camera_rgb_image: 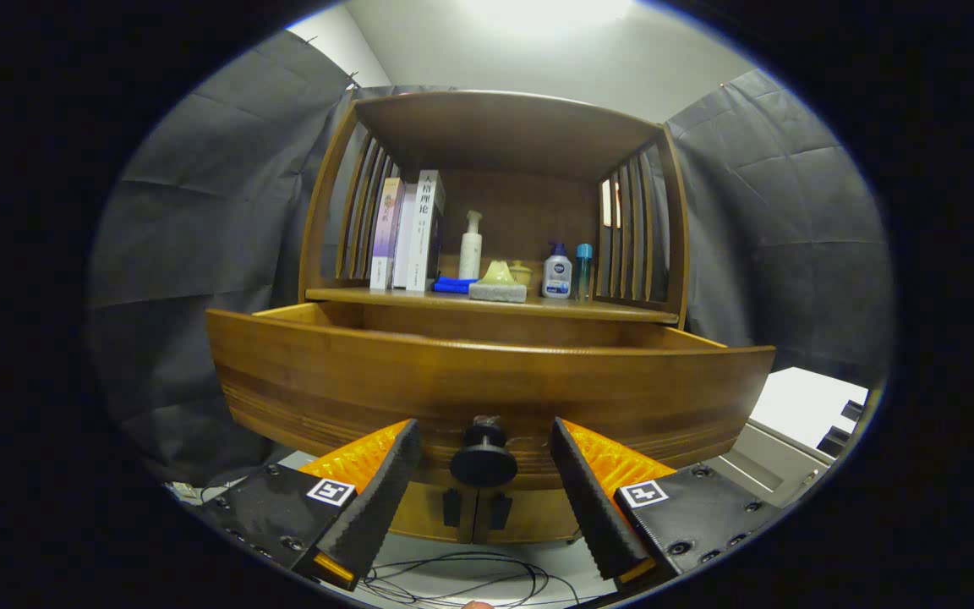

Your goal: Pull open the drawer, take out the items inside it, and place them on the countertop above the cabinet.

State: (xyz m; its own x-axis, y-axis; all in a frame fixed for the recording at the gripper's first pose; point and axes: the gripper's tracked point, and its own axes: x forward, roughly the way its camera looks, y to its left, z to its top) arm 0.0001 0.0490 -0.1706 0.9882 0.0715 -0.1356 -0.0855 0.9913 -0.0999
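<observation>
We see the drawer [487,381] already pulled out, its knob [484,461] between the wide-spread fingers of our gripper [484,474], which hold nothing. The inside is hidden from us. We judge the pulling step is finished; next we must rise toward 12 o'clock, over the front, before reaching in. The counter [622,309] waits above.

The gripper [484,461] is held level, its two fingers [373,499] spread wide apart (nothing pressed between them), pointing straight ahead.
</observation>
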